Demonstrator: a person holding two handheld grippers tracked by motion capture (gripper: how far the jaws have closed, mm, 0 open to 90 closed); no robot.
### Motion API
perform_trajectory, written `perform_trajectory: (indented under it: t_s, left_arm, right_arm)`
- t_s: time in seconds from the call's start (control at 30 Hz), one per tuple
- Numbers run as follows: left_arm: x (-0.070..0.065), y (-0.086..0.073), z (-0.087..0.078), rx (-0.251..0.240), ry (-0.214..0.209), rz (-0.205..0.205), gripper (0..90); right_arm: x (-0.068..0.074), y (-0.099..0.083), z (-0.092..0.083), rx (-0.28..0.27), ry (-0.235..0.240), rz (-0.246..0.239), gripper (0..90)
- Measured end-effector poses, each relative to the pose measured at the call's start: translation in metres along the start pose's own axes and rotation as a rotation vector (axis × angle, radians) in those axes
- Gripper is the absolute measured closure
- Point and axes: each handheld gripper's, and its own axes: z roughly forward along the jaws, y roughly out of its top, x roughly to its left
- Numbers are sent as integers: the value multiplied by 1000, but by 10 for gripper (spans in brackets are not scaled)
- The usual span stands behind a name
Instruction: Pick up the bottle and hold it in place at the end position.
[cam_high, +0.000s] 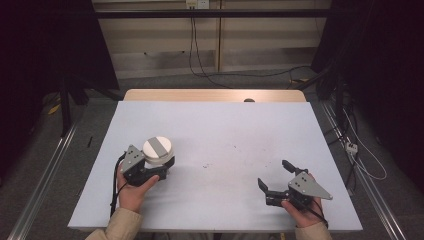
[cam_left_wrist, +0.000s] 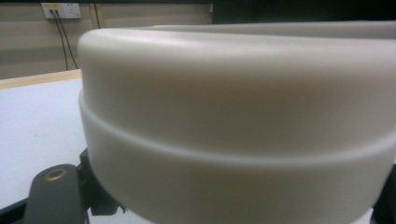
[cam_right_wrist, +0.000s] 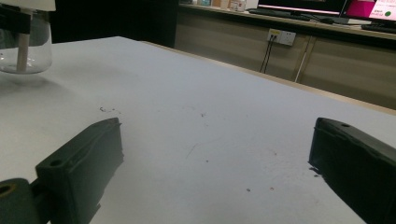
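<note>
Left claw (cam_high: 161, 167) clamped on white lid (cam_high: 158, 149) of clear jar, on desk (cam_high: 225, 135); right claw (cam_high: 275, 175) gaping wide, nothing in it.

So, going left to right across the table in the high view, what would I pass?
Left gripper shut on the white round lid → bare stretch of table with dark specks → right gripper, jaws open.
</note>
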Motion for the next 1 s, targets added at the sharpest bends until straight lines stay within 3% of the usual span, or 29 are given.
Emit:
perform_trajectory:
  t_s: [1.0]
  left_arm:
    - [-13,19,51,3,-54,17,182]
  right_arm:
    - [-1,0,8,7,26,20,25]
